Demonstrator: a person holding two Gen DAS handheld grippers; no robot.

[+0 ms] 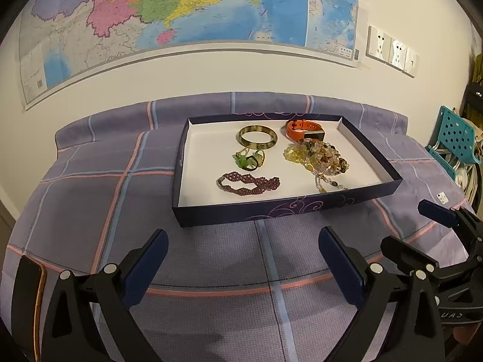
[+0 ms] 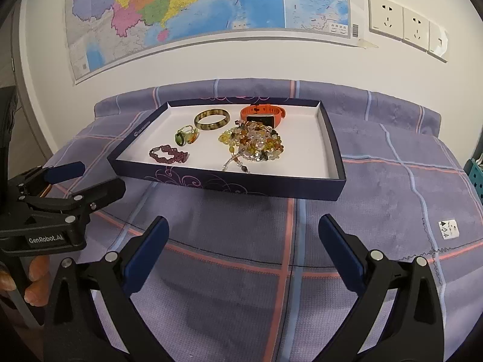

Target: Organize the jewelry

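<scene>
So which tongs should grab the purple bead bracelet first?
Probably the left tongs: the purple bead bracelet lies in the tray's near-left part, straight ahead of them. The right tongs face the tray's right side. Both are open.

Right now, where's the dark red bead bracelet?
In both wrist views, the dark red bead bracelet lies inside the box lid, nearest its front wall, just below the green rings.

Purple plaid cloth (image 2: 377, 187) with pink and blue stripes, spread over the worktop. White label (image 2: 448, 229) on the cloth at the right. Behind, a white wall (image 2: 241, 60) with a coloured map (image 2: 196, 3) and three white sockets (image 2: 406, 25) to its right. Teal perforated chair (image 1: 455, 138) at the far right.
</scene>
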